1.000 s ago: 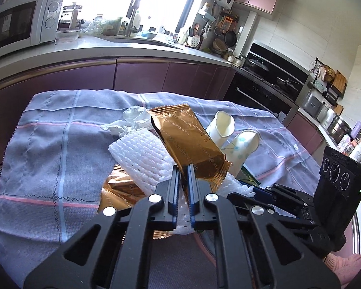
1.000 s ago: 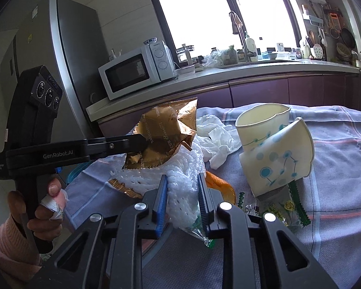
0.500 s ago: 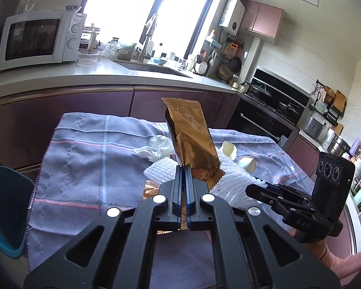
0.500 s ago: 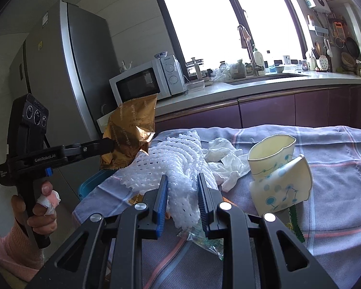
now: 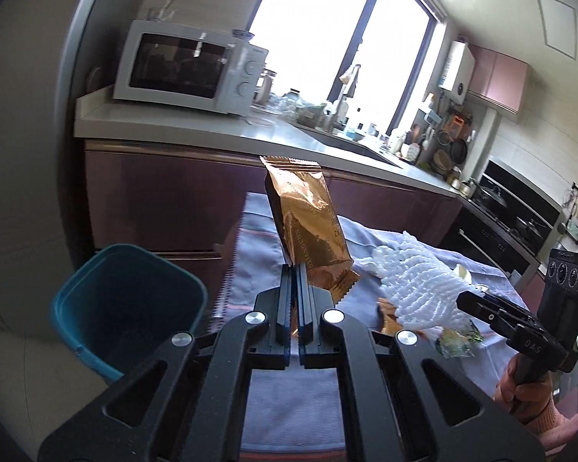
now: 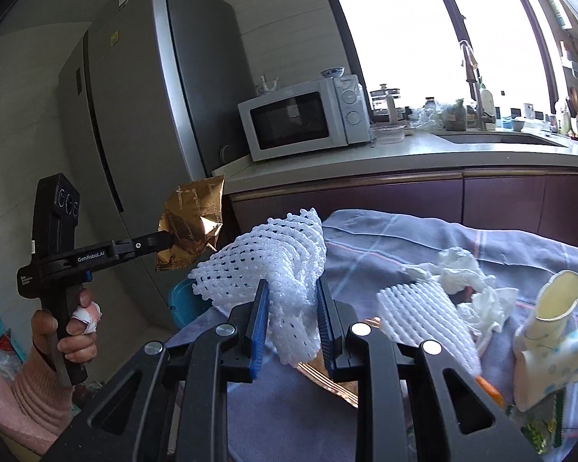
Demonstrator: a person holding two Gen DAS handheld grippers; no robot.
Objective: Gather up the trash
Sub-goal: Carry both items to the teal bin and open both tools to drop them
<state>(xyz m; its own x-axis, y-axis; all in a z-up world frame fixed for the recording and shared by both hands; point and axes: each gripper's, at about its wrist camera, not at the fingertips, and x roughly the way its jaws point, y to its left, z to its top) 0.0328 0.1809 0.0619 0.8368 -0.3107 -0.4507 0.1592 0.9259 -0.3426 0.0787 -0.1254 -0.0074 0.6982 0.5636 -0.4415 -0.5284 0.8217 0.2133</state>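
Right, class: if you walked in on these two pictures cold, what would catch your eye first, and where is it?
First the gold wrapper, pinched upright in the left tool, beside the blue bin at the table's edge. Next the white foam net, clamped in the right tool above the grey cloth. Behind both, the white microwave on the counter.

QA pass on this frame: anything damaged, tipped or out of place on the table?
Two paper cups lie crushed and tipped at the table's right. Crumpled tissue, a second foam net and wrappers are strewn on the cloth. No spill visible.
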